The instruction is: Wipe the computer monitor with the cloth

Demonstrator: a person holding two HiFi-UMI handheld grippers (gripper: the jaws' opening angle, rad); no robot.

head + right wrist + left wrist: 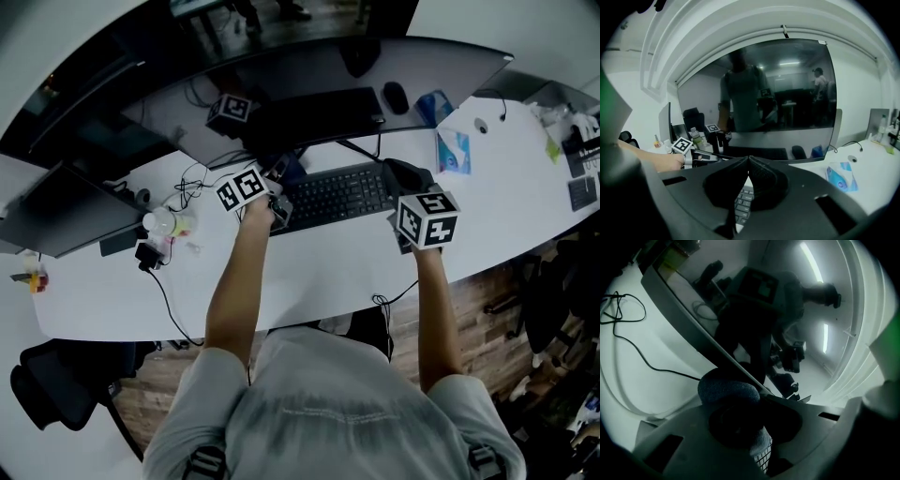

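left gripper (273, 193): fingers closed on the cloth (728, 390), held at the lower edge of the monitor (787, 84), which stands along the rear edge of the desk (328, 274). right gripper (749, 161): fingers pressed together, empty, above the keyboard (339, 194).

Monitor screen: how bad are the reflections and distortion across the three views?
Right gripper view: the dark monitor mirrors the room like glass, and the fisheye lens bows its edges. Left gripper view: dim, with bright light streaks at upper right, above the cloth. Head view: evenly lit, with the desk curved by the lens.
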